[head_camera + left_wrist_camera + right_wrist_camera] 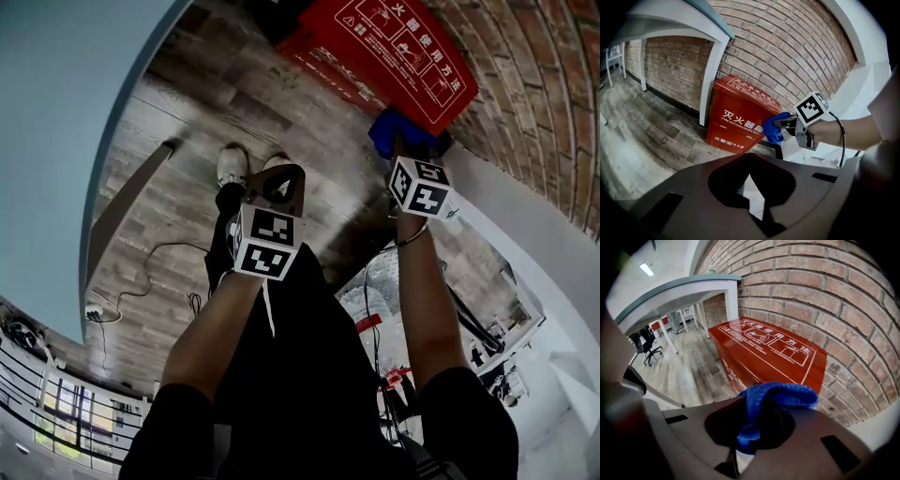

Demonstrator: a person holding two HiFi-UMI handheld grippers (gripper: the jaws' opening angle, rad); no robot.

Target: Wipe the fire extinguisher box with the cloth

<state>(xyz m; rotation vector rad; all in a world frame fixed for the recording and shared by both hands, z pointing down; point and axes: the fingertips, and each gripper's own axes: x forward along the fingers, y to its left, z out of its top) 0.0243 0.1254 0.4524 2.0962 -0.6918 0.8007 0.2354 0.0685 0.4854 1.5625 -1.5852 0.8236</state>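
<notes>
The fire extinguisher box (394,47), red with white print on its lid and front, stands on the floor (187,122) against a brick wall (534,84). In the head view it lies at about 1 o'clock from the person's shoes (232,164). The floor is grey-brown wood-look plank, worn and streaky, and a thin cable (141,281) loops across it at 8 o'clock.

The right claw (405,141) is clamped on a blue cloth (394,129). The cloth bunches over the claw's tips and hangs down through its opening. It is held just beside the box's near top corner, and no view settles whether it touches the red surface.

The left claw (281,180) is closed with nothing in it, its tips meeting at a point. It hangs well back from the box, above the floor near the shoes, at 9 o'clock from the right claw.

A teal-topped worktop (684,289) on white legs stands at 9 o'clock from the box, with one leg set close against the brick. Beyond it, in the right gripper view, the room opens out to a black office chair (647,345) at 9 o'clock and a ceiling light (646,269) at 11 o'clock. A white wall (862,75) meets the brick at 3 o'clock from the box.
</notes>
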